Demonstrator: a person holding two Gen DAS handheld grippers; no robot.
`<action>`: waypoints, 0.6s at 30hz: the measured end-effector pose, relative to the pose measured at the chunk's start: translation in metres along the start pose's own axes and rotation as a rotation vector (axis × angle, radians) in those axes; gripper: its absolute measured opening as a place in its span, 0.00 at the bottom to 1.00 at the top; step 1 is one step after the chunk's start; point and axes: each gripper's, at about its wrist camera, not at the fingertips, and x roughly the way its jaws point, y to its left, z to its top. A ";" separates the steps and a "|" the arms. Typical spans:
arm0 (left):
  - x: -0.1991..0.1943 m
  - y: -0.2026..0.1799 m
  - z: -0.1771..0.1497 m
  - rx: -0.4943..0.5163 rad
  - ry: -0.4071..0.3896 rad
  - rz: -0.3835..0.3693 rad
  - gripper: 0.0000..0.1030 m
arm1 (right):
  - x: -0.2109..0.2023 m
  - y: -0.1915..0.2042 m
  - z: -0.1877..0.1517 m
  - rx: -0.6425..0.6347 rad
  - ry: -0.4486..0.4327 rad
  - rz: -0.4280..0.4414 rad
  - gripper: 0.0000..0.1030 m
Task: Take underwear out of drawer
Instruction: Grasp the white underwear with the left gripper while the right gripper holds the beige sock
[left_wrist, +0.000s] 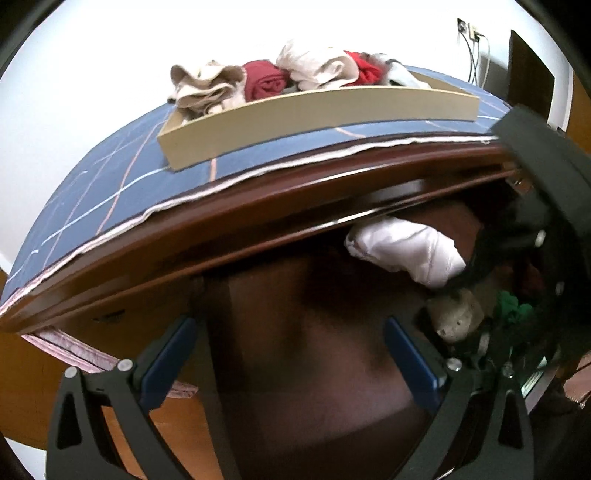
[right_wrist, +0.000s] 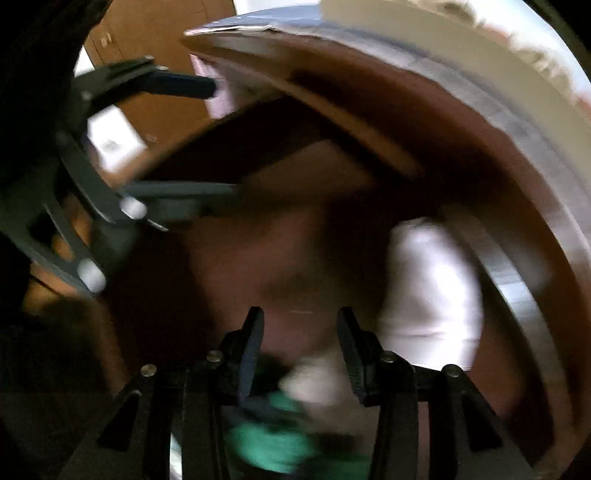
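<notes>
Overhead, blue cloth (left_wrist: 92, 192), tan tray (left_wrist: 314, 110)

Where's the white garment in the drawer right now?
In the left wrist view, the white garment lies inside the open drawer, right of centre, under the dresser top, above a green piece.

A white wall (left_wrist: 74, 92) is filling the space behind a dark reddish-brown wooden dresser (left_wrist: 258, 206), and bright light is washing out its upper part. A blue cloth with thin pale and pink lines (left_wrist: 110, 177) is covering the dresser top, its white hem hanging just over the front edge. On the right, a wall socket with cables (left_wrist: 471, 35) is showing (the plugs are too small to make out), beside a dark panel (left_wrist: 528, 74). Orange-brown wooden flooring (left_wrist: 29, 387) is showing at lower left. The right wrist view is blurring heavily, giving brown wood tones.
</notes>
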 end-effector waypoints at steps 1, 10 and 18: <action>-0.001 0.000 -0.003 -0.005 0.003 0.004 0.99 | 0.002 -0.005 -0.002 0.007 0.009 -0.042 0.44; 0.003 -0.006 -0.006 0.001 0.017 -0.015 0.99 | 0.056 -0.012 0.001 0.000 0.069 -0.255 0.44; 0.008 -0.004 -0.002 -0.009 0.023 -0.020 0.99 | 0.064 -0.008 0.010 -0.051 0.083 -0.156 0.46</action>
